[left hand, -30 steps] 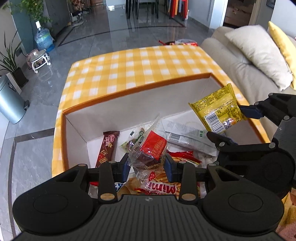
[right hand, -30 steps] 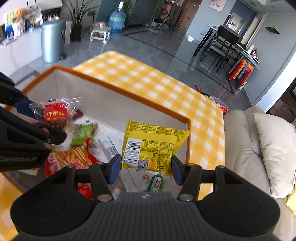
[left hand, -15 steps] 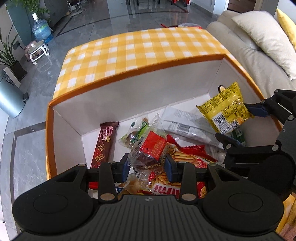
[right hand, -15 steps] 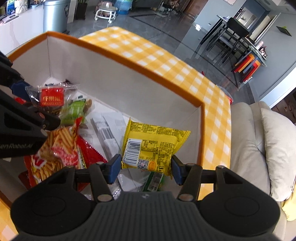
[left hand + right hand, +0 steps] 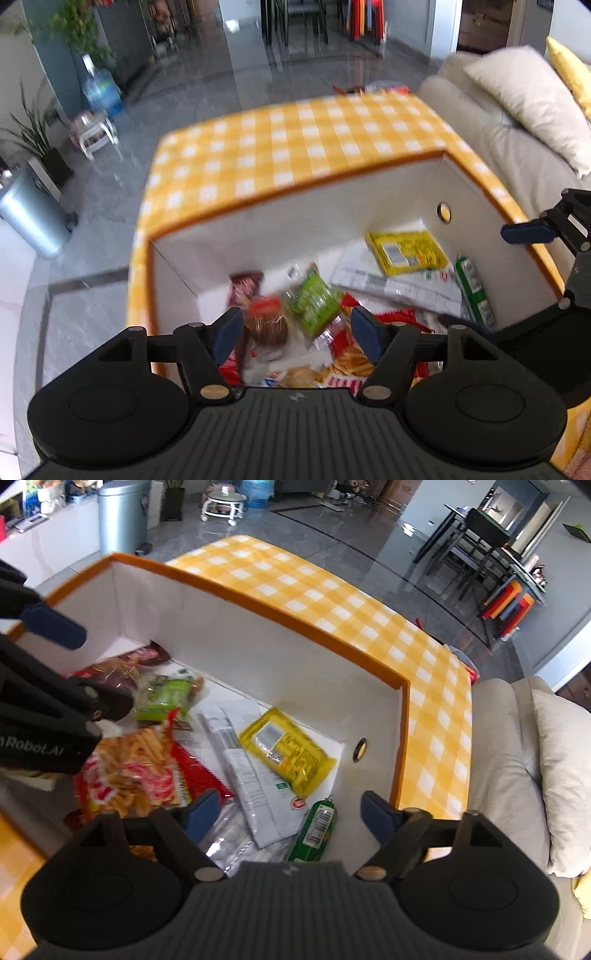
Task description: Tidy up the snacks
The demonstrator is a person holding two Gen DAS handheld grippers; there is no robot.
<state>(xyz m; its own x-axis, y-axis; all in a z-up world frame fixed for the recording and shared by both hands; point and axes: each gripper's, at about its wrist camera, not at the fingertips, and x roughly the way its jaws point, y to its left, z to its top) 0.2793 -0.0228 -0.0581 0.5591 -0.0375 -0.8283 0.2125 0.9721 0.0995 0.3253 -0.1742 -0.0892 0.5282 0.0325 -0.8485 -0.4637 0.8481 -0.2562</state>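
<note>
Left tongs (image 5: 295, 334): jaws opening, pinching nothing, hanging over the box (image 5: 332, 206).
Right tongs (image 5: 286, 814): jaws opening, pinching nothing.
Yellow packet (image 5: 286, 755): lying inside the box, on the white wrapper (image 5: 255, 786).
Red-labelled snack (image 5: 266, 321): lying on the pile, blurred.

the yellow foil snack packet (image 5: 286, 755) lies in the white-walled, orange-rimmed box (image 5: 258, 642), on white plastic wrappers (image 5: 255, 790), right of the red fries bag (image 5: 140, 771).
</note>
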